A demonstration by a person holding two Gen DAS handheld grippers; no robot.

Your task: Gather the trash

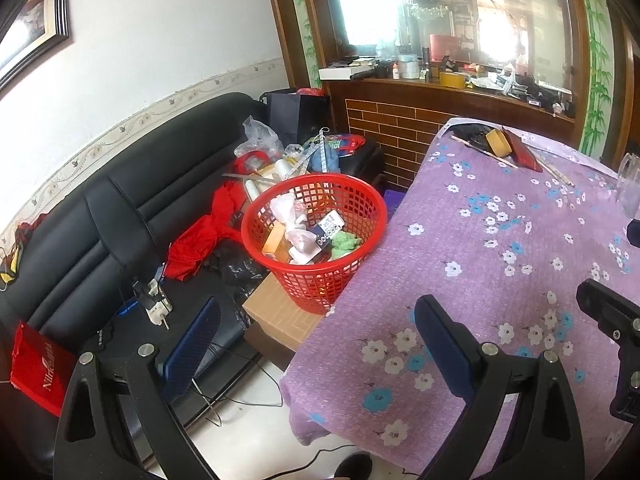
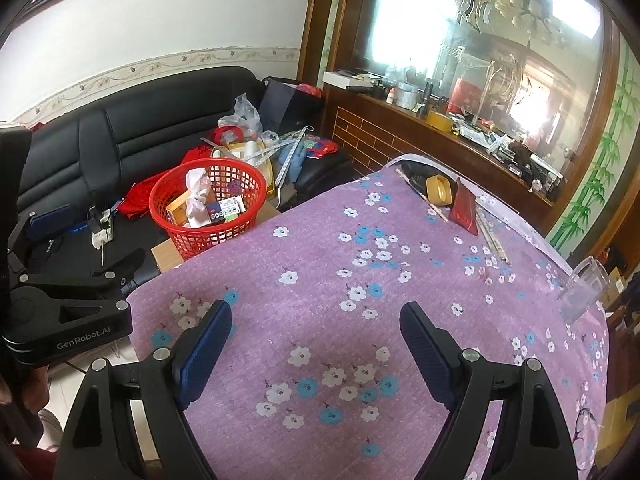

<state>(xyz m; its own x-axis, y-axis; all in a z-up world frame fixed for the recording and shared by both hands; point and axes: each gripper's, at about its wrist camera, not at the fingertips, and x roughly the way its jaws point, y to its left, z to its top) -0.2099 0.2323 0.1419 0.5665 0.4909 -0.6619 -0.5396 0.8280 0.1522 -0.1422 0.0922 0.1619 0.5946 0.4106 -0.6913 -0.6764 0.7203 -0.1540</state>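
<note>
Both grippers, the left gripper [image 1: 316, 340] stamped "GenRobot.AI" and the right gripper [image 2: 316, 340], hover with fingers spread and empty over the near edge of the purple floral surface [image 2: 320, 248]. Farther left, a red basket [image 1: 316, 236] of trash sits on a cardboard box [image 1: 280, 320] beside the black sofa [image 1: 120, 184], where a red bag [image 1: 38, 364] reads, in part, "Nin".

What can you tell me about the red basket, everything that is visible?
The red basket is round, of plastic lattice, wider at the rim. It stands upright on a cardboard box beside the purple flowered table, in front of the black sofa. It holds small boxes, crumpled white wrappers and something green. Neither gripper touches it.
</note>
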